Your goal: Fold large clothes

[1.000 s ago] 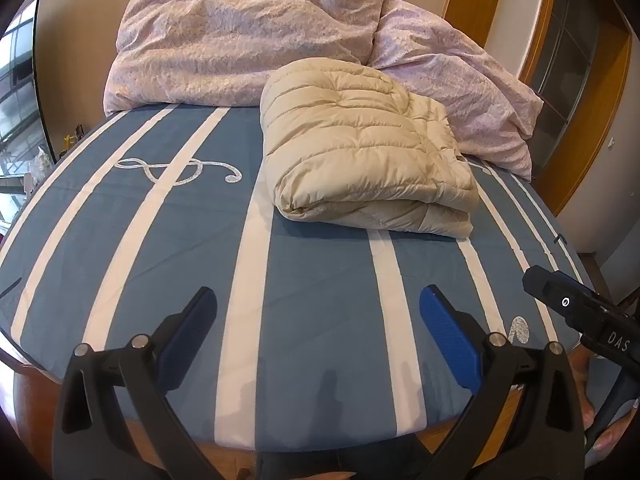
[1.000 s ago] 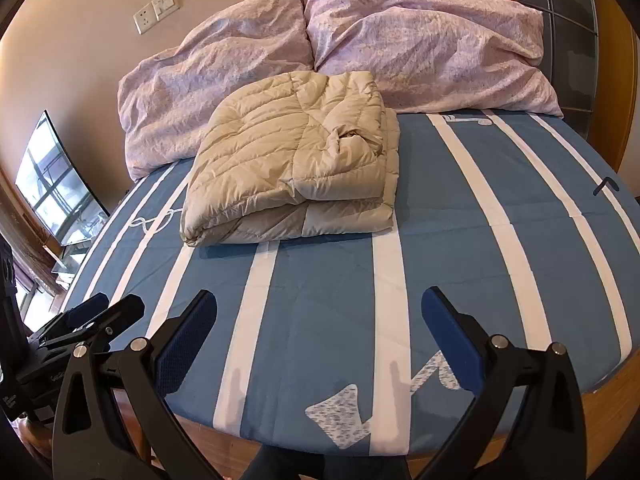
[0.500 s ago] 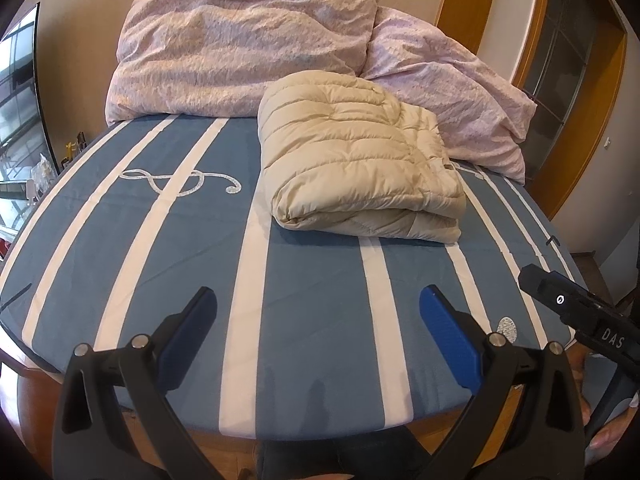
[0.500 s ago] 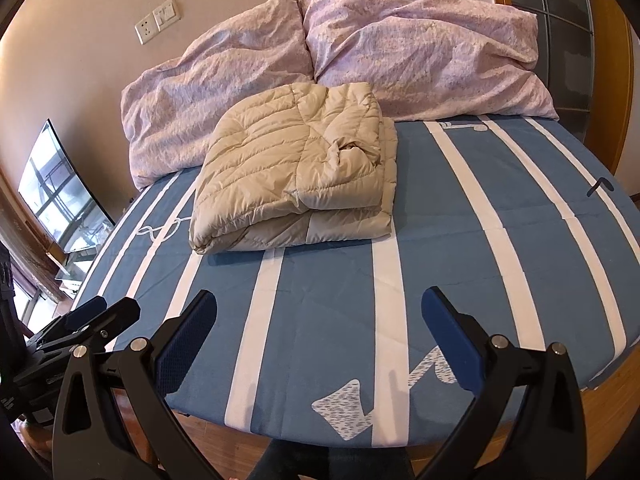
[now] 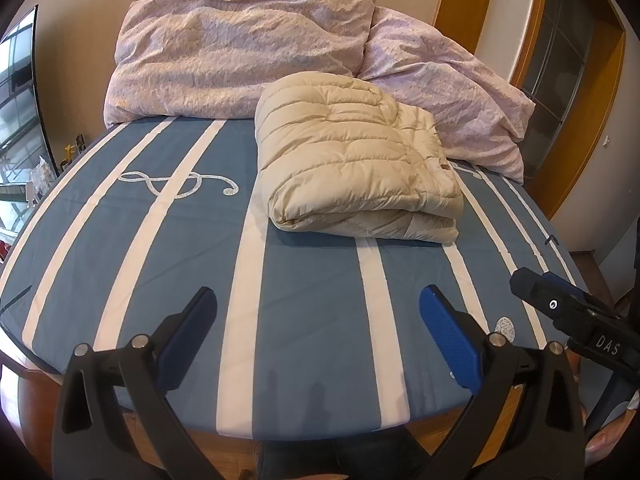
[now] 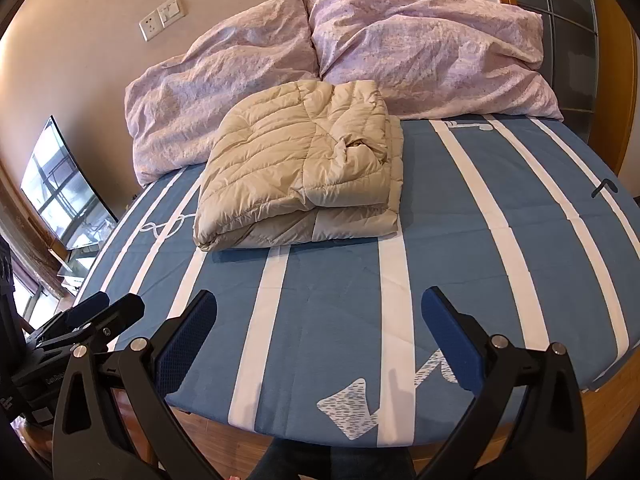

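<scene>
A beige quilted down jacket (image 5: 356, 160) lies folded into a thick rectangle on the blue bed with white stripes (image 5: 312, 304), in front of the pillows. It also shows in the right wrist view (image 6: 304, 168). My left gripper (image 5: 318, 304) is open and empty above the bed's near edge, well short of the jacket. My right gripper (image 6: 320, 304) is open and empty too, above the bed's foot. Each gripper shows at the edge of the other's view: the right one (image 5: 576, 320) and the left one (image 6: 80, 328).
Two pink crumpled pillows (image 5: 240, 48) (image 6: 432, 48) lean on the wall behind the jacket. A TV screen (image 6: 60, 192) stands at the left. Wooden door frames (image 5: 580, 92) are at the right. The bed's wooden frame (image 6: 608, 400) shows below the sheet.
Both grippers have drawn back and away from the bed, so the folded jacket looks smaller and farther. The jacket has not moved. Both stay open.
</scene>
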The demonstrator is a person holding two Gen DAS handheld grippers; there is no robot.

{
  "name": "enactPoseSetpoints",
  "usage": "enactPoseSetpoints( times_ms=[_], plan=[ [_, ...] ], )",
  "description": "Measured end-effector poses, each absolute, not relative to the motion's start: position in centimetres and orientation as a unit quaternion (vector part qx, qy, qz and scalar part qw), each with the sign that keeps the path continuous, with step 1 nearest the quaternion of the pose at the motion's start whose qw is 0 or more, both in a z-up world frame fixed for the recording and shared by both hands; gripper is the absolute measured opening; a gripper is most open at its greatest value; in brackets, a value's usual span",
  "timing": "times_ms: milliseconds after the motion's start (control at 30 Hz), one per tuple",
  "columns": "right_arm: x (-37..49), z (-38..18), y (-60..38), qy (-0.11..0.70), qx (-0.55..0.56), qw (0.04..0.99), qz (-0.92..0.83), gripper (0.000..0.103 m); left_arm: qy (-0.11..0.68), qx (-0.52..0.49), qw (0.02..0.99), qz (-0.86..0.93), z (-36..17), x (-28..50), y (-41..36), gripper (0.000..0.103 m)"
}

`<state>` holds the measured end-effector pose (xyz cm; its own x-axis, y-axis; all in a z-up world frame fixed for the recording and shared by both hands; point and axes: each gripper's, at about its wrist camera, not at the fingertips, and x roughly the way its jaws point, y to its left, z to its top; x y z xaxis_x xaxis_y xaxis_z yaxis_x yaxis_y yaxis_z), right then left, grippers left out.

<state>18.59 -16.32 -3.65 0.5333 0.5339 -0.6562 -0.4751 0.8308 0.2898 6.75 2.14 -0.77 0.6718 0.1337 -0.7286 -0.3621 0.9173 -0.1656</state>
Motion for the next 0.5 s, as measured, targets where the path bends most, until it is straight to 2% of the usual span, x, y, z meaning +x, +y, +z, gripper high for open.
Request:
enactPoseSetpoints(
  times_ms=[500],
  plan=[
    [18.59,-3.57,-16.44,0.387,0.038,0.875,0.29,0.102,0.38,-0.149,0.903,0.135,-0.61,6.77,1.93,0.101]
  ],
)
